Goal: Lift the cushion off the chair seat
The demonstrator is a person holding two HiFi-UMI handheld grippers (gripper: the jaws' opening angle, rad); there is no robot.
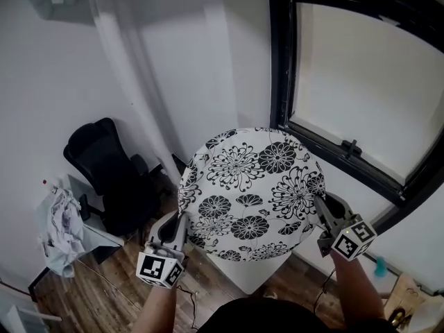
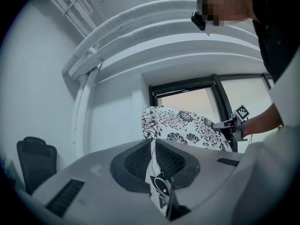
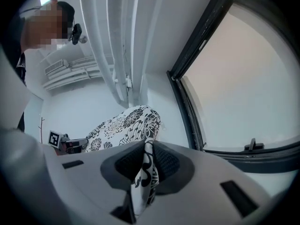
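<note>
A round white cushion (image 1: pixel 251 193) with black flower print hangs in the air in front of me, held up between both grippers. My left gripper (image 1: pixel 182 222) is shut on the cushion's left edge, and the fabric (image 2: pixel 153 165) is pinched between its dark pads. My right gripper (image 1: pixel 320 208) is shut on the cushion's right edge, with the printed fabric (image 3: pixel 146 170) squeezed between its pads. From the left gripper view the cushion (image 2: pixel 183 125) stretches across to the right gripper (image 2: pixel 220 124). The right gripper view has the cushion (image 3: pixel 126 124) running to the left gripper (image 3: pixel 82 143).
A black office chair (image 1: pixel 111 175) stands at the lower left on the wooden floor, with a pile of white cloth (image 1: pixel 62 231) beside it. A black-framed window (image 1: pixel 347 148) fills the right. White pipes (image 3: pixel 123 41) run up the wall. A white block (image 1: pixel 253 272) sits below the cushion.
</note>
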